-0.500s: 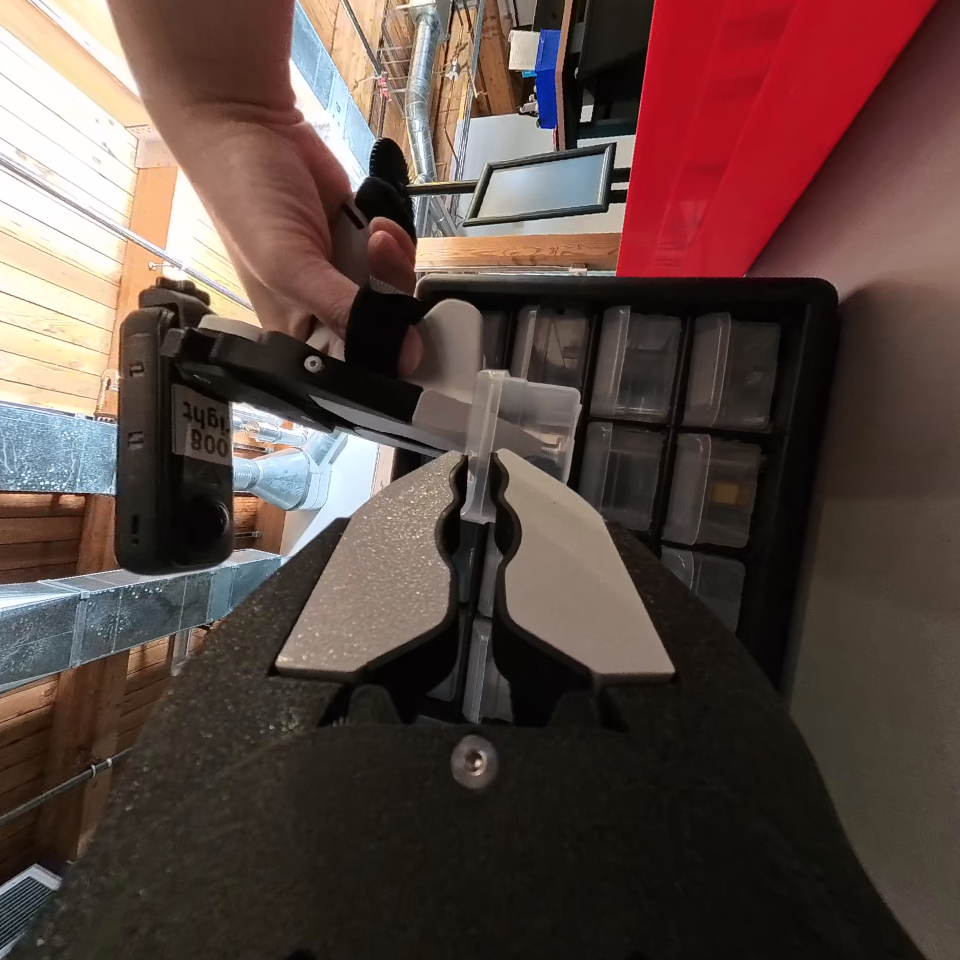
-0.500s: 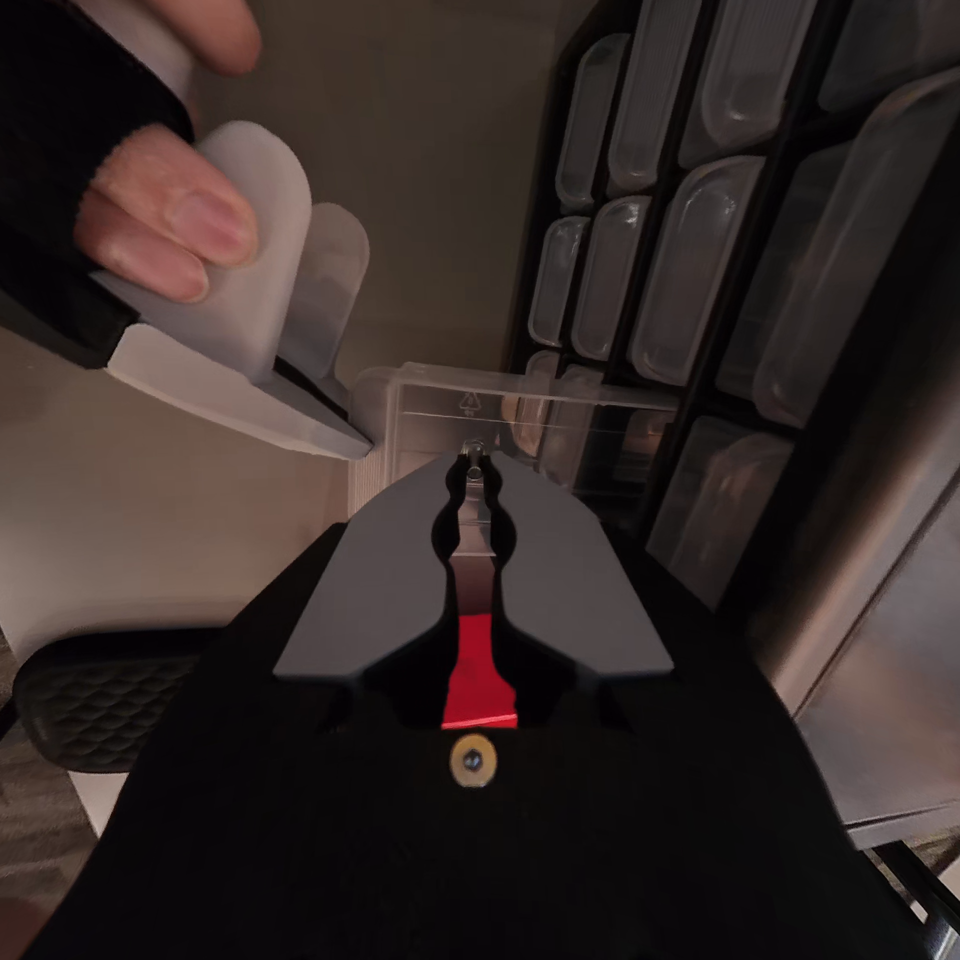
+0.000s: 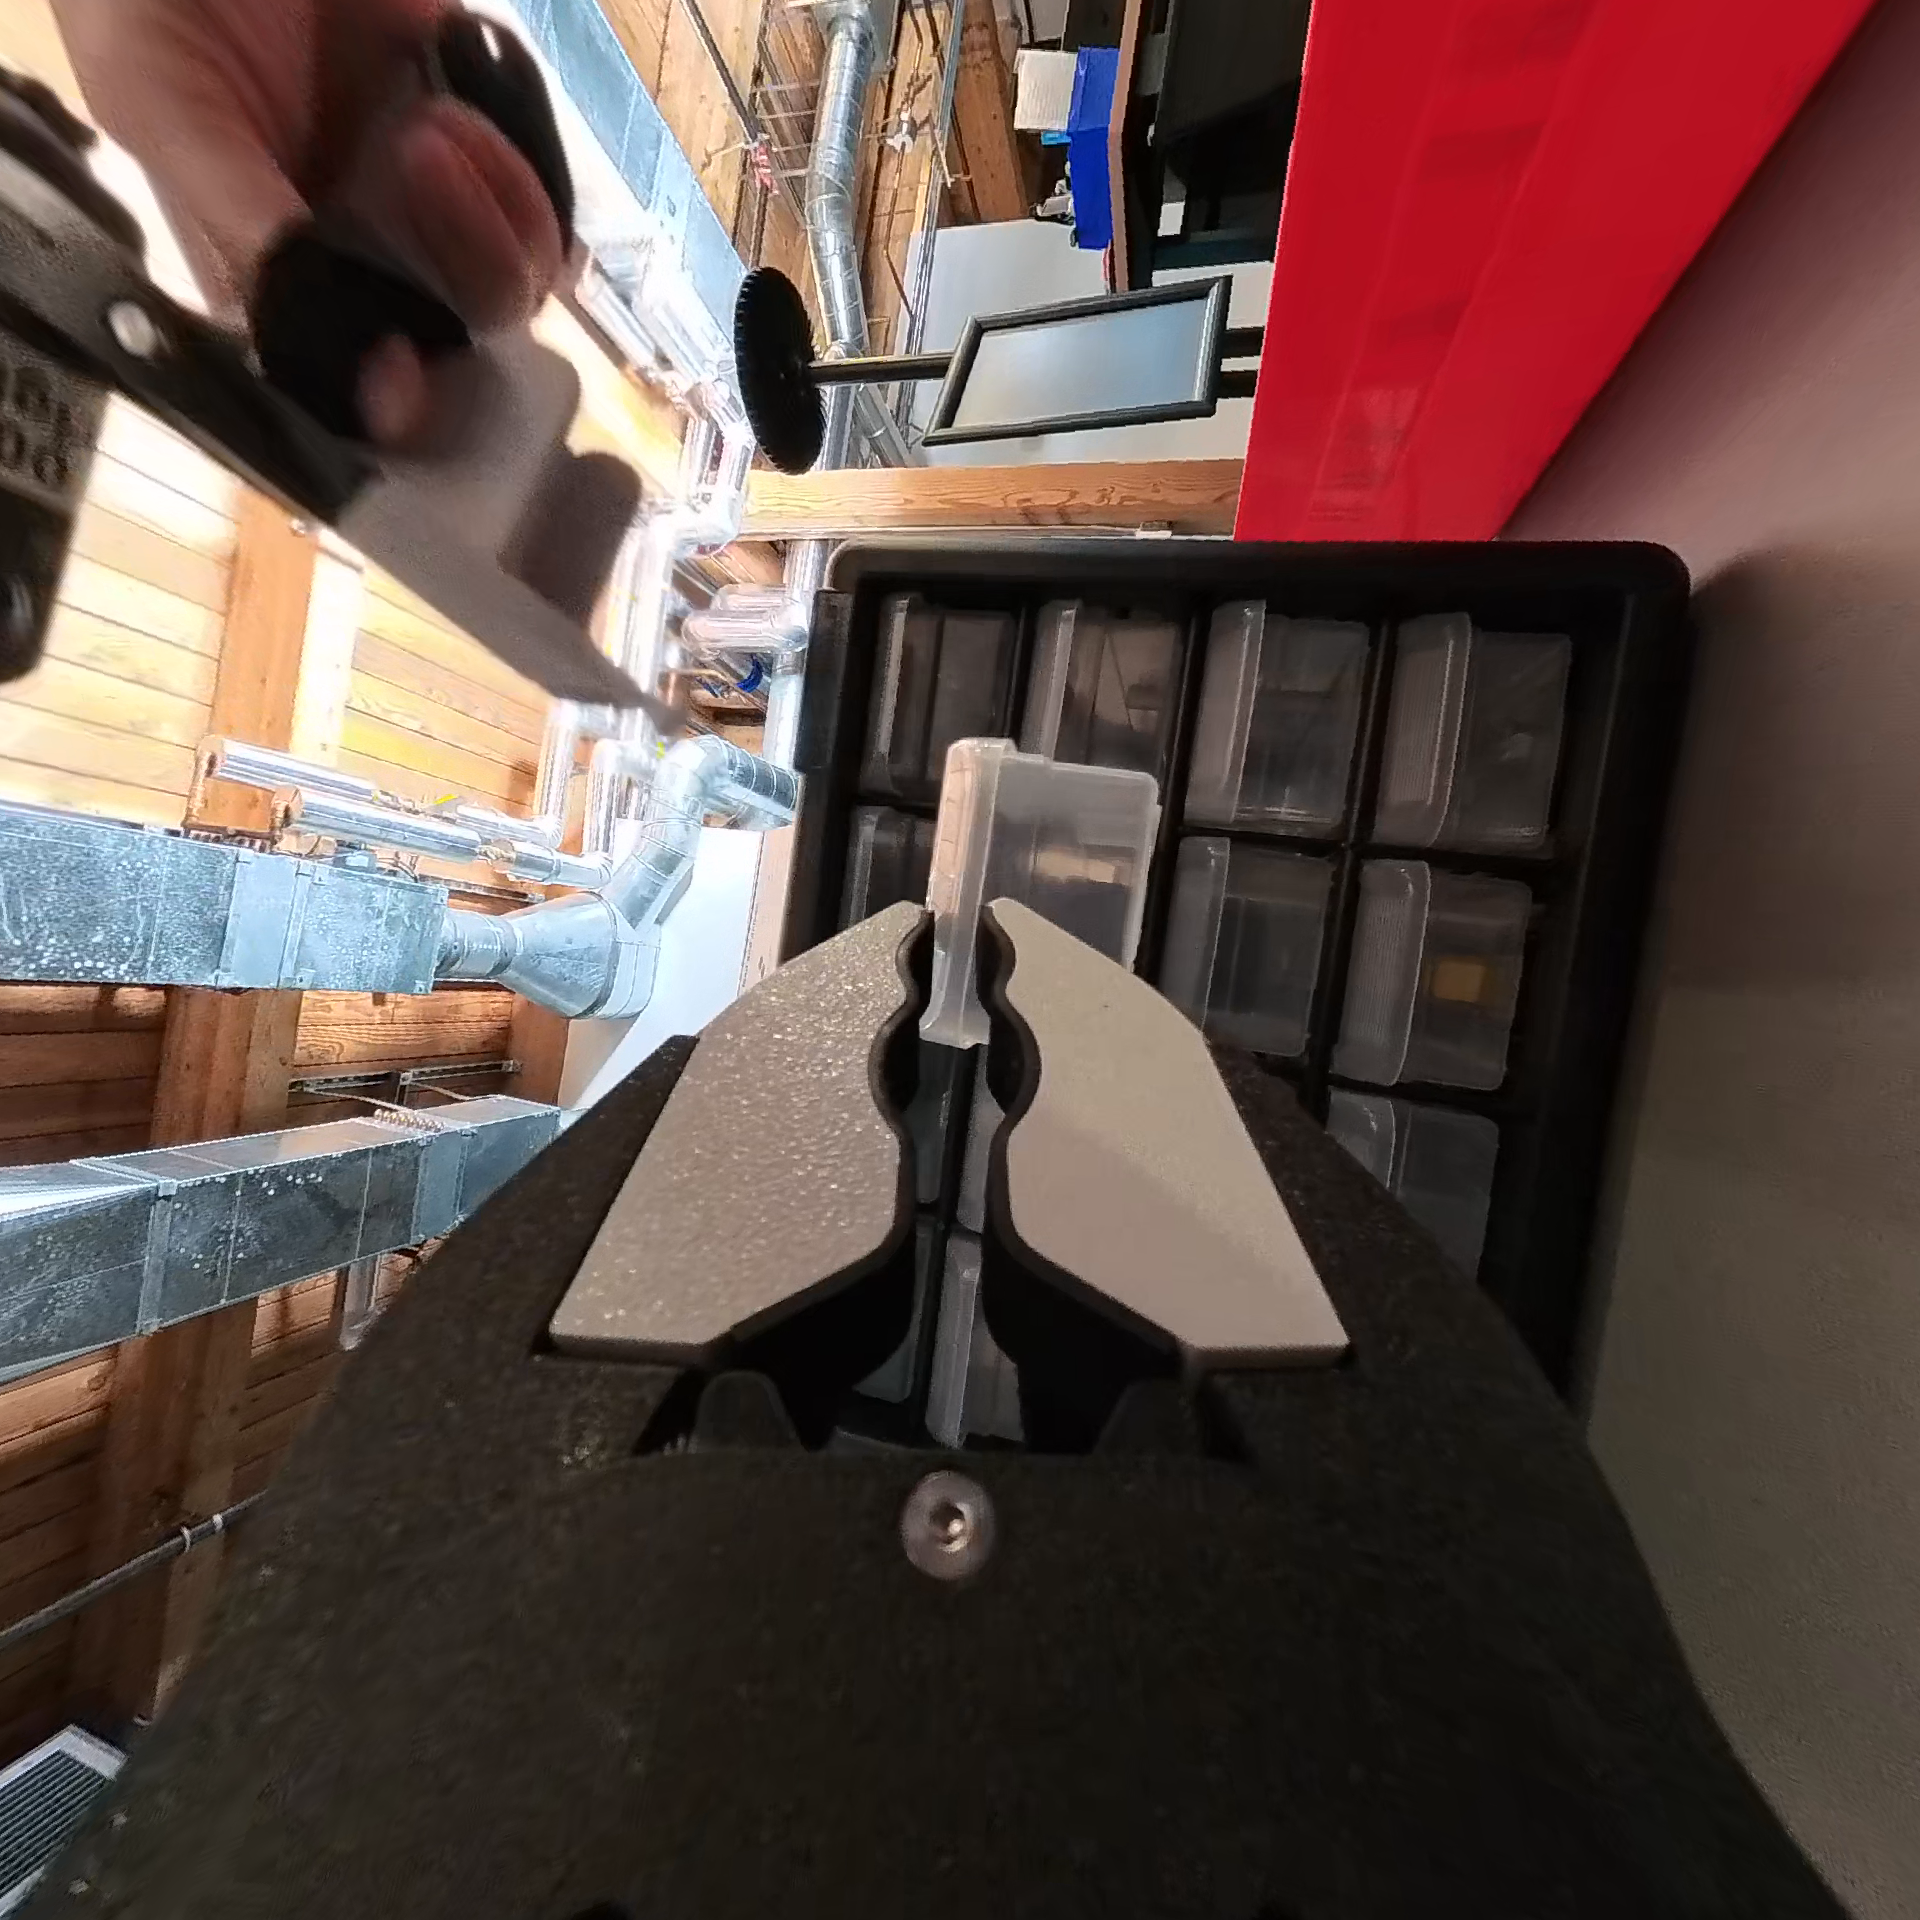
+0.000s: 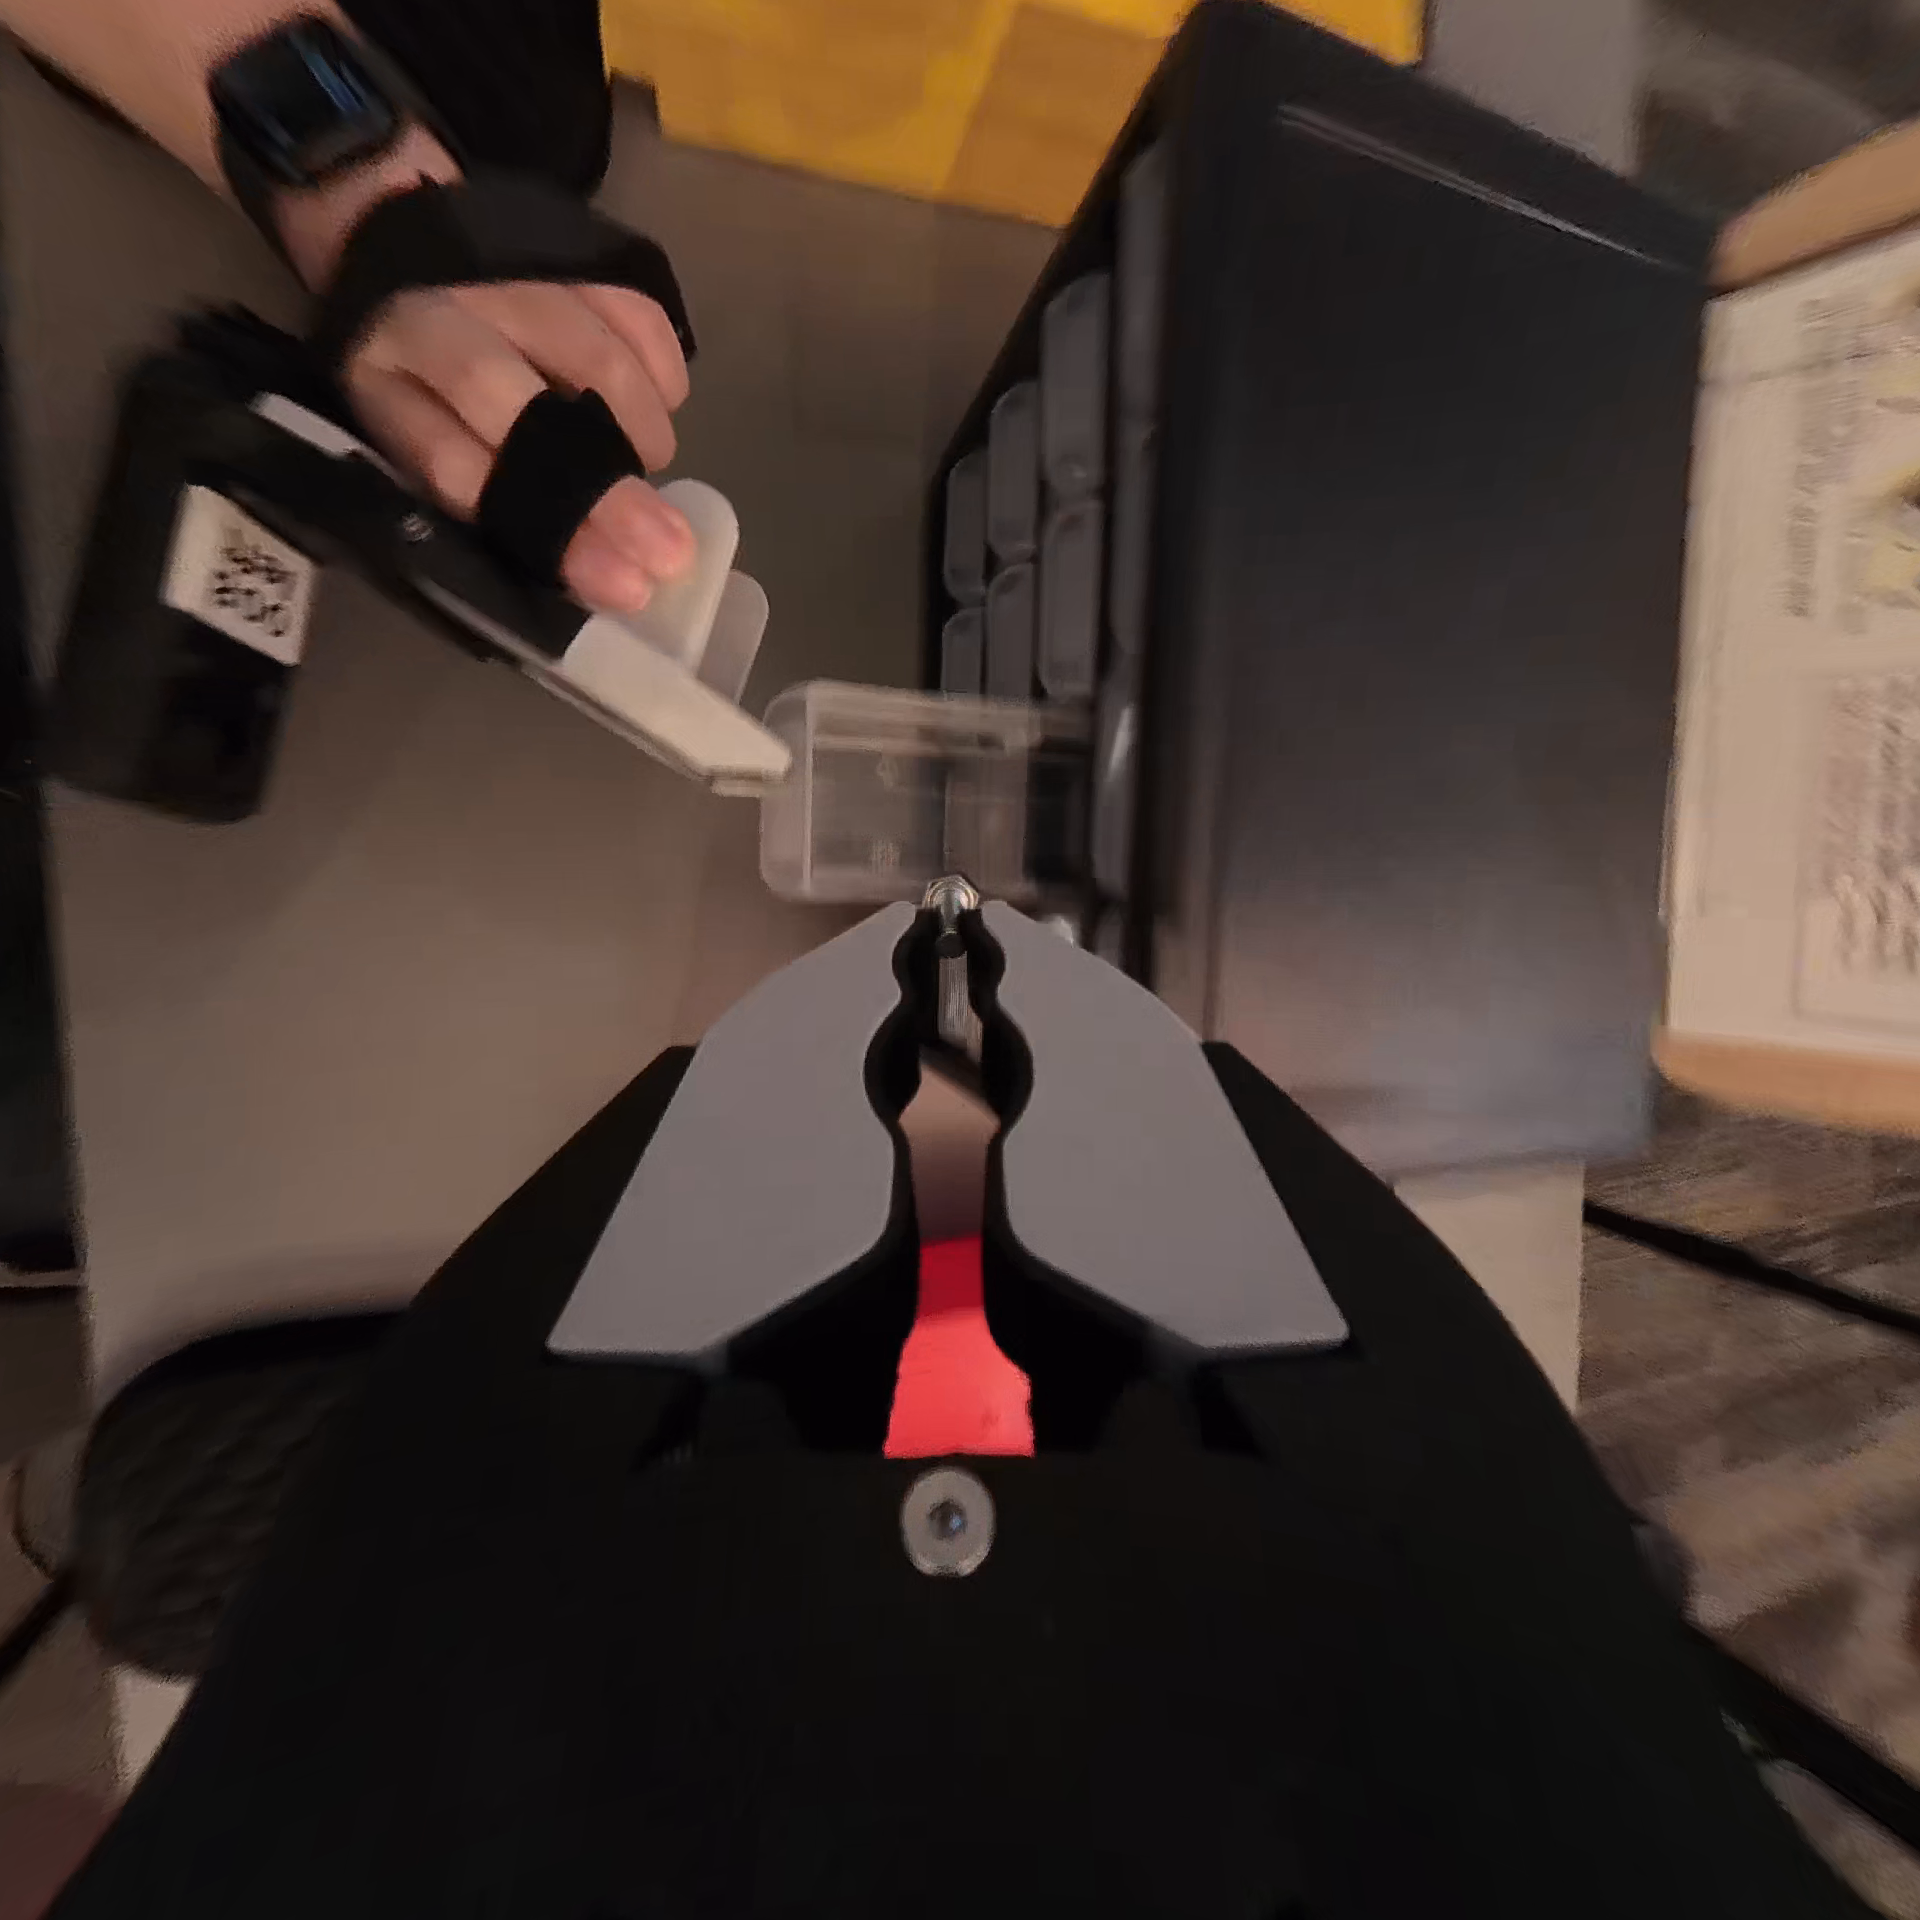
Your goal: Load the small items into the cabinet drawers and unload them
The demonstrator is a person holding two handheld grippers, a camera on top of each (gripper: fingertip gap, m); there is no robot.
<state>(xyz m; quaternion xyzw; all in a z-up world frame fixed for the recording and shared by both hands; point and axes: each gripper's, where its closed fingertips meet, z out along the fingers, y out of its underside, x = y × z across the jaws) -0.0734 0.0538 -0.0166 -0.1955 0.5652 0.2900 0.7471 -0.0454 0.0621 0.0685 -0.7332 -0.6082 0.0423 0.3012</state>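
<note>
Pulled-out drawer (image 4: 894, 800) btwn tools.

Blurred white sticker with dark print (image 3: 42, 421) on the black camera body, unreadable; white square-code label (image 4: 241, 590) on the other black camera; printed paper sheet (image 4: 1808, 634), too smeared to read

The right hand-held gripper (image 4: 952, 914) has pulled back and away from the clear drawer (image 3: 1044, 852): half a second ago its tips sat right against the drawer's side, now they are just short of it, a small metal bolt (image 4: 951, 896) pinched between them. Seen from the left hand-held gripper (image 3: 954, 914), it has swung off up and to the left, baring the drawer's front tab.
</note>
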